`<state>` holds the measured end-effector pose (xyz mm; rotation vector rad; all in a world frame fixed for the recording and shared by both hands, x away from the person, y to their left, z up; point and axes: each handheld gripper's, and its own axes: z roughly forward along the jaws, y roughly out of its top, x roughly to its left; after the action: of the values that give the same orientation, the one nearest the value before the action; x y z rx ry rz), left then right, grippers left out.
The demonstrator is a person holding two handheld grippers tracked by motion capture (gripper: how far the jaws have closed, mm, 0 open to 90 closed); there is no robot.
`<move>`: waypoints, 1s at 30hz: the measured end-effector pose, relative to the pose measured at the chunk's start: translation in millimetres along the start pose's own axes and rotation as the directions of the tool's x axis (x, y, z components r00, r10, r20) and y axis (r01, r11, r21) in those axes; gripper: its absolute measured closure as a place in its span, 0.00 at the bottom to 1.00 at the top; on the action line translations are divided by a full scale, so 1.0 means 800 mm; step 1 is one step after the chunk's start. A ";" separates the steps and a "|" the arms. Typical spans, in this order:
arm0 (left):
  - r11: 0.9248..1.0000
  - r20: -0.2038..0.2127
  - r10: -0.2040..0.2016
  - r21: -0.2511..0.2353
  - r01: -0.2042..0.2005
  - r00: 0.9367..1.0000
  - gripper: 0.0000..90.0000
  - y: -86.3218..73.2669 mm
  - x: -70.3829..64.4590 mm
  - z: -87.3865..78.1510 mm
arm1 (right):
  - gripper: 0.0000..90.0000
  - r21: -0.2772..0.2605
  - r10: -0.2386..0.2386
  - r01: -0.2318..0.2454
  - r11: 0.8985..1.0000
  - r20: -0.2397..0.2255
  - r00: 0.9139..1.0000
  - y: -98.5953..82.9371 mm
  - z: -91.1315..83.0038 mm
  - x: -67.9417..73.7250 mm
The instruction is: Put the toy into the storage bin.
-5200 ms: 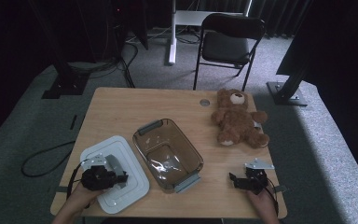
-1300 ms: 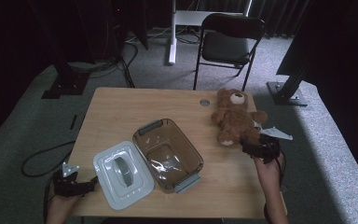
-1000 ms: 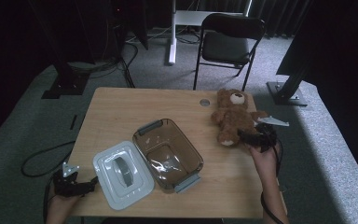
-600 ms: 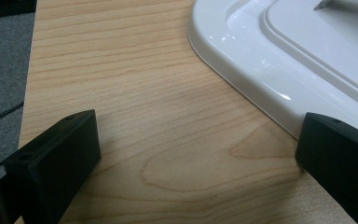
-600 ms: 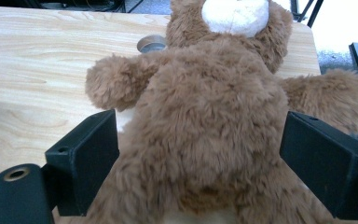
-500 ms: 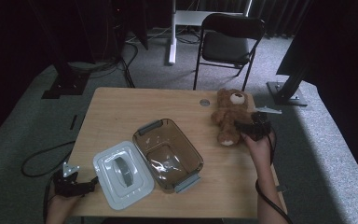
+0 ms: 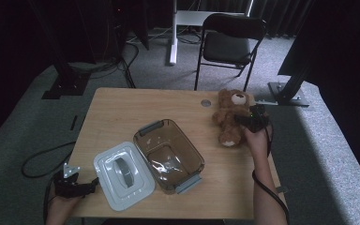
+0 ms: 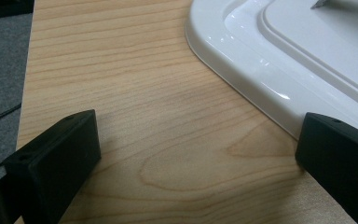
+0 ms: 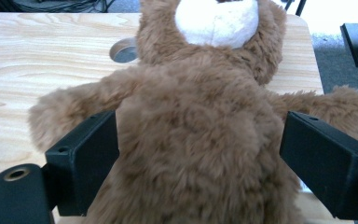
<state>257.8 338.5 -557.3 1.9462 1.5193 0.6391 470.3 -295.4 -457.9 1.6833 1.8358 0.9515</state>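
- Straddling the teddy bear [image 9: 200, 154] at its torso, the right gripper [image 9: 200, 158] has its jaws spread wide, one on each flank of the plush body, with nothing squeezed yet.
- In the high view, the bear [image 7: 229, 115] lies on its back at the right of centre of the frame, near the table's far right corner, well apart from the clear container [image 7: 168, 154] in the middle.
- The left gripper [image 8: 191, 154] rests low over the table [image 8: 144, 93], jaws wide and holding nothing, its right-hand jaw just beside the rim of the white lid [image 8: 279, 60]; in the high view it sits at the lower left [image 7: 72, 185].
- Risk, as I judge it: the plush compresses a lot, so a shallow close may pinch only fur and the bear could slip out or droop when lifted.
- One arm lies close to the left-hand jaw in the right gripper view; closing may trap it and lift the bear lopsided.
- A dangling leg could catch the container's rim, should the bear go there.
- The left jaw, so near the lid, could nudge it off the table's near edge.
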 end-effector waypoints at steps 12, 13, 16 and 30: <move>1.000 0.005 0.006 0.001 -0.006 1.000 0.01 0.000 0.000 0.000 | 0.12 0.133 0.027 -0.024 0.991 -0.027 0.999 0.005 0.039 -0.004; 1.000 0.005 0.007 0.001 -0.007 1.000 0.01 0.000 0.000 0.000 | 0.12 0.143 0.027 -0.022 0.989 -0.032 0.999 0.004 0.042 -0.003; 1.000 0.006 0.008 0.001 -0.008 1.000 0.01 0.000 0.000 0.000 | 0.11 0.175 0.034 -0.031 0.984 -0.015 0.999 -0.001 0.049 -0.002; 1.000 0.008 0.011 0.001 -0.011 1.000 0.01 0.000 0.000 0.000 | 0.13 0.238 -0.013 0.008 0.971 0.018 1.000 -0.012 0.075 0.013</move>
<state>257.8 338.5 -557.3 1.9567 1.5050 0.6345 507.0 -274.8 -502.6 1.8115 2.0098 0.7313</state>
